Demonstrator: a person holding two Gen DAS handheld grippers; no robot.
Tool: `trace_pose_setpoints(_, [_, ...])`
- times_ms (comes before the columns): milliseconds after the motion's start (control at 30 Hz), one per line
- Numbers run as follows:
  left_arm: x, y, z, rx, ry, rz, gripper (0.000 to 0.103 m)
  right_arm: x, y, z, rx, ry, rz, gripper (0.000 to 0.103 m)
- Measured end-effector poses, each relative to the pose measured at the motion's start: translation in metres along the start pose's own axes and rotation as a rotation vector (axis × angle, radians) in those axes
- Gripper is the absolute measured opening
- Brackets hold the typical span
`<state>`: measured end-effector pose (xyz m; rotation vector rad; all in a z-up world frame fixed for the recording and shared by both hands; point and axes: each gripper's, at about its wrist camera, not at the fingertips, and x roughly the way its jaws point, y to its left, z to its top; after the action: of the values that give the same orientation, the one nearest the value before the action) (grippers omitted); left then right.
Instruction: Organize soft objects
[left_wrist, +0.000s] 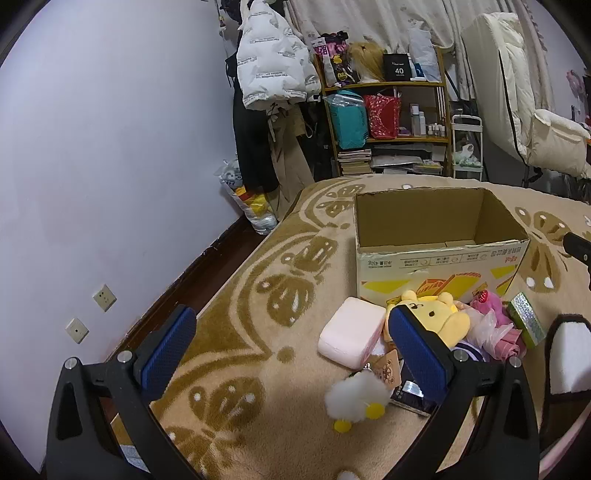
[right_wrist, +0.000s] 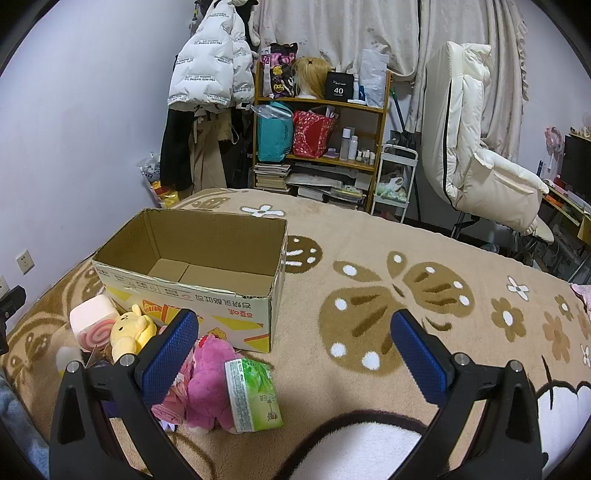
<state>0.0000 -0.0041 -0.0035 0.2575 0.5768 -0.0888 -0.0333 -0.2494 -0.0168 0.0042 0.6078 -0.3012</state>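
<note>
An open, empty cardboard box (left_wrist: 436, 258) (right_wrist: 192, 284) stands on a beige patterned blanket (left_wrist: 258, 295) (right_wrist: 369, 258). In front of it lies a heap of small things: a yellow bear plush (left_wrist: 439, 317) (right_wrist: 131, 332), a pink soft block (left_wrist: 351, 332) (right_wrist: 90, 314), a pink plush (left_wrist: 487, 306) (right_wrist: 212, 376), a white fluffy duck toy (left_wrist: 356, 400) and a green tissue pack (right_wrist: 253, 395) (left_wrist: 526, 319). My left gripper (left_wrist: 291, 350) hovers open over the blanket, left of the heap. My right gripper (right_wrist: 295, 350) hovers open, right of the heap, nothing between its fingers.
A shelf unit (left_wrist: 388, 110) (right_wrist: 321, 129) with bags and books stands beyond the bed, beside hanging coats (left_wrist: 269, 74) (right_wrist: 207, 74). A white padded chair (right_wrist: 480, 166) is at the right. The wall (left_wrist: 110, 147) and dark floor border the bed's left edge.
</note>
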Motion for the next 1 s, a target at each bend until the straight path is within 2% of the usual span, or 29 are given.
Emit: trace_pose_setpoints(1000, [0.0021,-0.0015,-0.0019,0.005,0.007,-0.006,0.103,-0.0017,0.0011,0.0004,0.000,0.003,0.003,0.103])
